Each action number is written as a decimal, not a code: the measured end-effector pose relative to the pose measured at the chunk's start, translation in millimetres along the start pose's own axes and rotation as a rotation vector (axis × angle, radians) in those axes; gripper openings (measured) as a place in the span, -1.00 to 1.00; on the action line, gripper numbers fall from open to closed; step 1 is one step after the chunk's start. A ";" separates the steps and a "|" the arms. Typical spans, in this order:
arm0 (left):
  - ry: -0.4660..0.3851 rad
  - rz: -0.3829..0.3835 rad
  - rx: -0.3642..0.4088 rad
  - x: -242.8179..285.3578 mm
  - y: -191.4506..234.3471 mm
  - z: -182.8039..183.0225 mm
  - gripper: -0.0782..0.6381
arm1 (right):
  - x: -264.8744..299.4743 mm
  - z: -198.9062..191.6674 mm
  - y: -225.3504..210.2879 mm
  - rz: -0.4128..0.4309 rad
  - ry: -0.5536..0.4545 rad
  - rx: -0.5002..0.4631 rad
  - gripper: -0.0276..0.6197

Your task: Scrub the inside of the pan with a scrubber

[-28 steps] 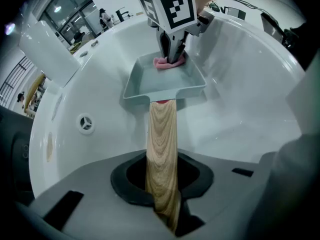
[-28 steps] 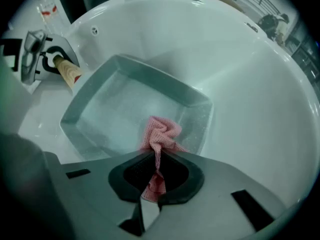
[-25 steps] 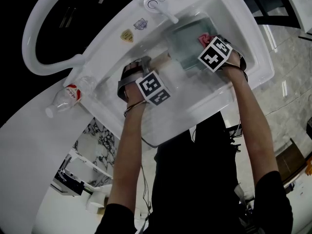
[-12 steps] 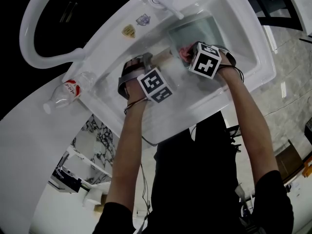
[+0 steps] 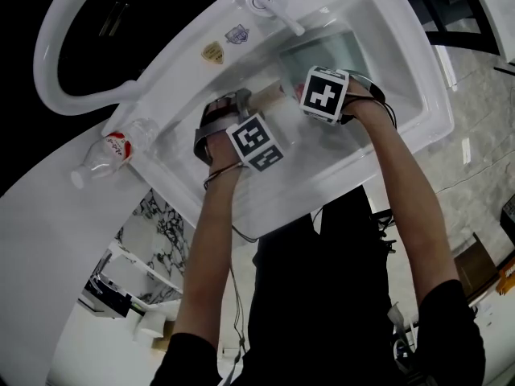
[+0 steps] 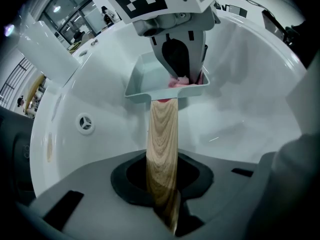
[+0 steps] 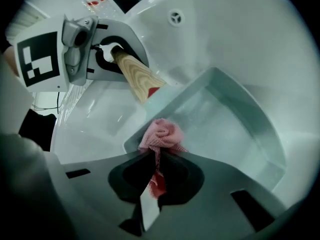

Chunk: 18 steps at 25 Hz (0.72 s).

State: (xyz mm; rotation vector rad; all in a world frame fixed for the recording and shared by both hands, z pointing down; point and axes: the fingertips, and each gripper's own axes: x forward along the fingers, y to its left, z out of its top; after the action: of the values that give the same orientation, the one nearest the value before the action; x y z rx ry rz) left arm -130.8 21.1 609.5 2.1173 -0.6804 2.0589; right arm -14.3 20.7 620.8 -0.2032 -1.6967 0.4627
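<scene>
The pan (image 5: 342, 48) — a square one, pale grey-green — stands inside the white sink (image 5: 406, 123), near the faucet (image 5: 278, 6), with its wooden handle (image 6: 162, 144) pointing toward the person. The left hand-held gripper (image 6: 167, 206) is closed on this handle near its free end and points steeply down.

The right hand-held gripper (image 7: 150, 199) is closed on a pink scrubber (image 7: 162, 134) (it looks like a crumpled mesh cloth). One end is pinched between the jaws and the bunched part stands out in front of them. This bunched part sits at the corner of the pan next to the handle, at the rim — whether it presses on the bottom, I cannot tell.

In the head view the two grippers are close beside each other over the sink. On the white desk (image 5: 48, 240), left of the sink, a plastic bottle (image 5: 109, 158) with a red label lies on its side.
</scene>
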 end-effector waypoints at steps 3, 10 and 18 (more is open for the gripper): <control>0.013 0.008 0.012 0.5 -0.7 -1.2 -0.53 | -4.9 -28.3 -15.0 -0.051 0.075 0.069 -0.79; 0.021 0.026 0.029 1.4 0.3 -1.9 -0.54 | -15.8 -96.9 -60.4 -0.228 0.243 0.153 -0.79; 0.004 0.030 0.062 0.3 -1.0 -0.9 -0.55 | -24.7 -94.2 -82.6 -0.357 0.219 0.171 -0.79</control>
State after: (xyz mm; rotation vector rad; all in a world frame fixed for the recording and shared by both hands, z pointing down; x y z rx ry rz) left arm -131.3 22.3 610.1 2.1482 -0.6594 2.1260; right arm 92.3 -45.7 643.6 0.1676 -1.4312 0.3038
